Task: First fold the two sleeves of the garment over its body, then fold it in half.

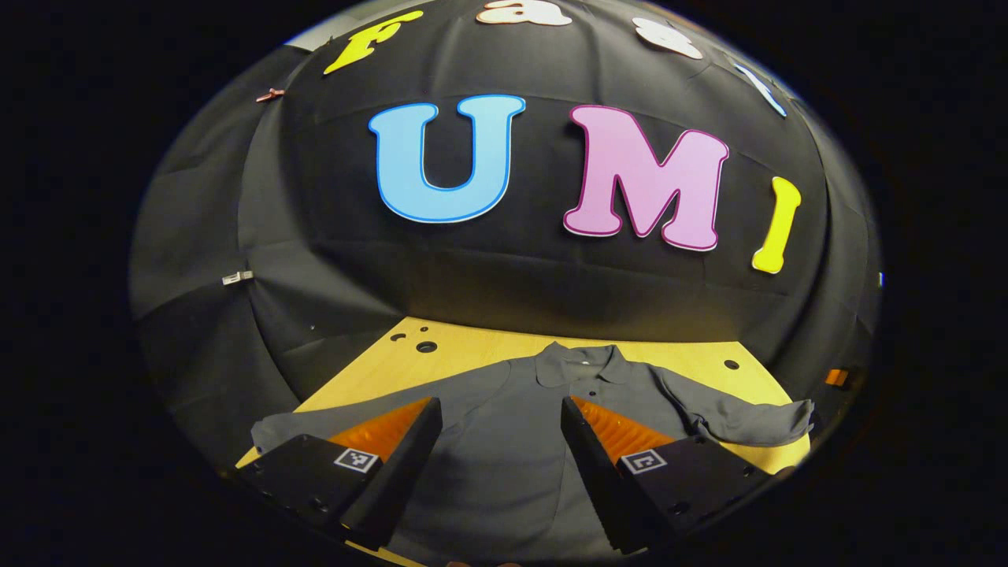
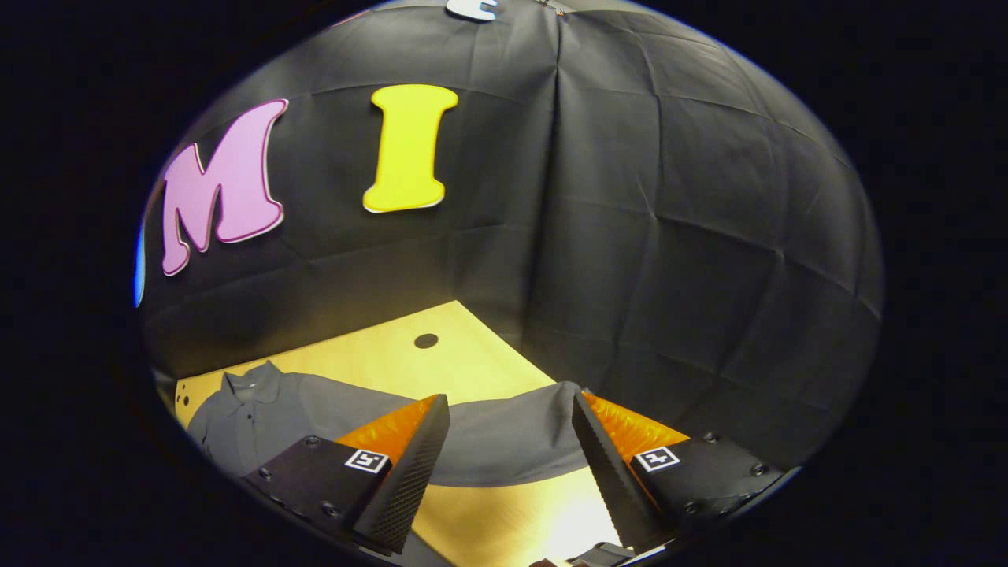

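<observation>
Zero folds are showing so far: the garment [image 1: 504, 441] is lying flat on the wooden table [image 1: 465, 350], collar at the far side, with both sleeves still spread outward; two sleeve folds and the halving fold are remaining. The left gripper [image 1: 498, 429] is hovering over the body, jaws spread and empty. The right gripper [image 2: 510, 437] is hovering over the right sleeve [image 2: 504, 441], likewise released. Nothing is obstructing the cloth; small holes [image 1: 426, 346] are dotting the far tabletop.
</observation>
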Motion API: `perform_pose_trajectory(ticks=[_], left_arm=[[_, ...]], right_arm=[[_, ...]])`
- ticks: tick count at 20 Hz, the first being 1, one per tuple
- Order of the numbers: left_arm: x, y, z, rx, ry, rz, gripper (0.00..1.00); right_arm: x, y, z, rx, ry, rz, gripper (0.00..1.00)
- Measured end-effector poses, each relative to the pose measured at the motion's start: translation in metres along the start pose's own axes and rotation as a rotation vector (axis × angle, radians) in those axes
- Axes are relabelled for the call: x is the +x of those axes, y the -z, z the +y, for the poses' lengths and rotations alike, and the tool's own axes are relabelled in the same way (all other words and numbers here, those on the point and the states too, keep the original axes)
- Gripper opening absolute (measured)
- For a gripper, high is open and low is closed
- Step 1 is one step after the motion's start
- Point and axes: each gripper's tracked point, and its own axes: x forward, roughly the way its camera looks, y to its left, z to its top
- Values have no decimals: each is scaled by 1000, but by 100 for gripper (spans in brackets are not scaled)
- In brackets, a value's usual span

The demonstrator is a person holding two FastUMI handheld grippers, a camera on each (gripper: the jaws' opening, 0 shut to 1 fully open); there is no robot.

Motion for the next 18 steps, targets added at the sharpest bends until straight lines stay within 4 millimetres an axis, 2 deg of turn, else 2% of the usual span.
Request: perform_pose_trajectory(ticks=[5, 11, 12, 13, 14, 18], left_arm=[[8, 17, -11, -4, -23, 38, 96], [15, 21, -13, 18, -71, 61, 96], [15, 21, -13, 20, -75, 63, 96], [15, 23, -14, 23, -79, 67, 100], [15, 24, -14, 25, -83, 71, 96], [15, 27, -16, 30, -96, 82, 96]], right_arm=[[50, 20, -31, -10, 54, 76, 97], [100, 42, -51, 24, 82, 175, 97], [107, 50, -56, 30, 91, 200, 98], [114, 57, -60, 31, 100, 221, 98], [121, 65, -66, 29, 113, 238, 98], [136, 95, -80, 29, 127, 323, 98]])
